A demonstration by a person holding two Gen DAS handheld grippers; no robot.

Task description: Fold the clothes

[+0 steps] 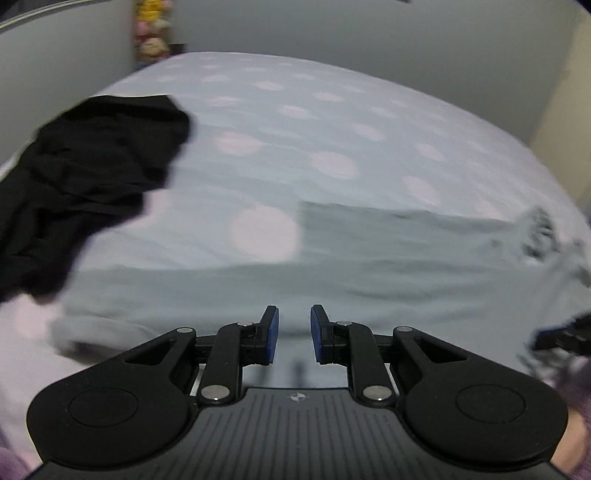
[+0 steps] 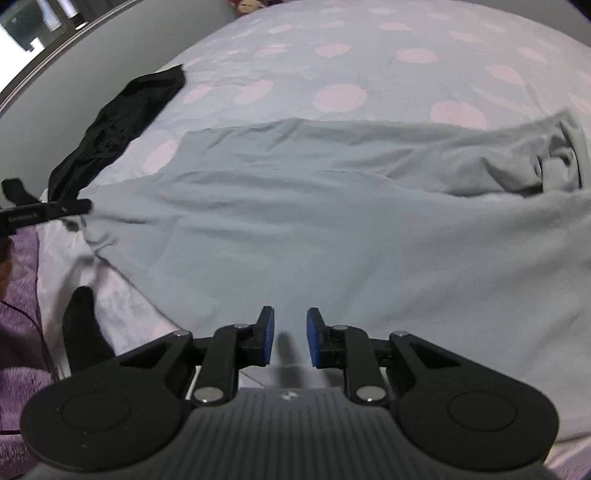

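Note:
A grey garment [image 2: 332, 206] lies spread across the bed, its collar end at the right [image 2: 561, 158]. In the left wrist view it fills the lower middle [image 1: 369, 266]. My left gripper [image 1: 294, 334] is open and empty, just above the garment's near edge. My right gripper [image 2: 290, 336] is open and empty over the garment's near part. The left gripper's tip [image 2: 48, 212] shows at the garment's left end in the right wrist view. A black garment [image 1: 85, 177] lies crumpled at the left, also in the right wrist view [image 2: 118, 125].
The bed sheet [image 2: 340, 96] is pale lilac with pink dots. A black-socked foot [image 2: 81, 332] and purple fleece [image 2: 18, 332] sit at the lower left. Grey walls [image 1: 332, 33] stand behind the bed; stuffed toys [image 1: 151, 33] are at its far corner.

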